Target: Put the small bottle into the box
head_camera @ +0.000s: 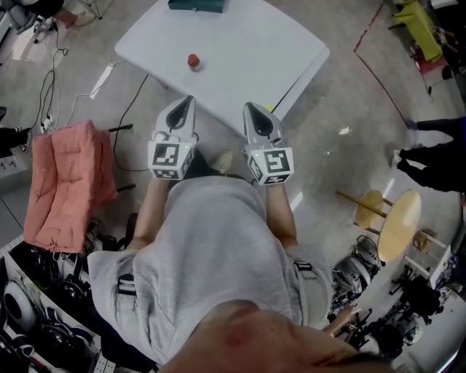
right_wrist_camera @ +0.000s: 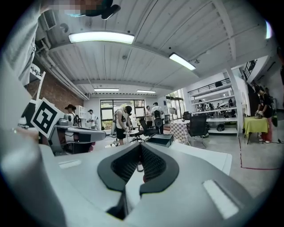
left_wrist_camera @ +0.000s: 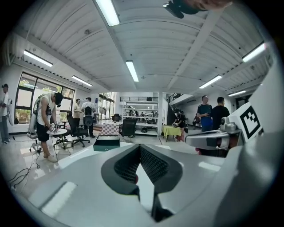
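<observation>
On the white table (head_camera: 277, 51), head view: small bottle (head_camera: 194, 62) is seen standing at 12 o'clock from the left gripper (head_camera: 188, 100), with the box (head_camera: 196, 6) beyond, well apart.
Left gripper view: jaws are pressed together, nothing clamped.
Right gripper view: the right gripper (right_wrist_camera: 141, 145) is likewise closed, nothing held.

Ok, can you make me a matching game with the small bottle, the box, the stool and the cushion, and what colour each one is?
Things:
1. small bottle
2. box
3. stool
4. cushion

Colours:
A. pink
B. dark teal
C. pale wood
D. red

Pairs: 1-D, 2-B, 3-C, 4-A
</observation>
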{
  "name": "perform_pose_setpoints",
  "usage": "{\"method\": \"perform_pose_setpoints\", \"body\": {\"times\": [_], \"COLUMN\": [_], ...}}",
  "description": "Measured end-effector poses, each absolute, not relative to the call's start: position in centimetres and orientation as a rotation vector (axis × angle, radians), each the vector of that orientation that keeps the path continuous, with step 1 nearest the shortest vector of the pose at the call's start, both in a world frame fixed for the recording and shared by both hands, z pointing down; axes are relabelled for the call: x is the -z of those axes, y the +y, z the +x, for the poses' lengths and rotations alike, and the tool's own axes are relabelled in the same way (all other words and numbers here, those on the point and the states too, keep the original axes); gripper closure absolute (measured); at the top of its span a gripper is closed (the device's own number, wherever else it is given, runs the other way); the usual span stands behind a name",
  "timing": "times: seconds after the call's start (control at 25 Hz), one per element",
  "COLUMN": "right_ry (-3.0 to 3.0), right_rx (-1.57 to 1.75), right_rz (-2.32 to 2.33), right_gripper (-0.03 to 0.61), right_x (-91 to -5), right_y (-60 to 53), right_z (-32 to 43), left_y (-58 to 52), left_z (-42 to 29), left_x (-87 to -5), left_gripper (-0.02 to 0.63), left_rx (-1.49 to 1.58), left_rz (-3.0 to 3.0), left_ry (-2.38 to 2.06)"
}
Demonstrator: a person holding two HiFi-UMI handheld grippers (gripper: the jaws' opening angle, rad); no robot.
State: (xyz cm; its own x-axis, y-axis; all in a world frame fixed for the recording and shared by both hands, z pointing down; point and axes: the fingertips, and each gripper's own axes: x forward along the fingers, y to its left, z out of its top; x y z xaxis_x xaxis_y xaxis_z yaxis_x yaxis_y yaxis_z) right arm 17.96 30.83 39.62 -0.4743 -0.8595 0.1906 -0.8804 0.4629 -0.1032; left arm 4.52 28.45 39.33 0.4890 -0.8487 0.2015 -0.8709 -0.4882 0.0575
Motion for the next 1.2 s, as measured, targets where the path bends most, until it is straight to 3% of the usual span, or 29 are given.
{"method": "perform_pose_setpoints", "body": {"times": [1.2], "right_ry": [-2.392], "right_rx": [-0.622], "right_rz": [1.564], "right_gripper": [0.575], "right_x": [-49.9], "right_y": [16.1], "right_z": [11.3], "left_y": [13.7], "left_z": [-0.2], "left_x": [-50.8], "left_gripper": [0.603], "left_rx": [-0.505], "left_rz": [2.543], "left_ry": [-1.248]}}
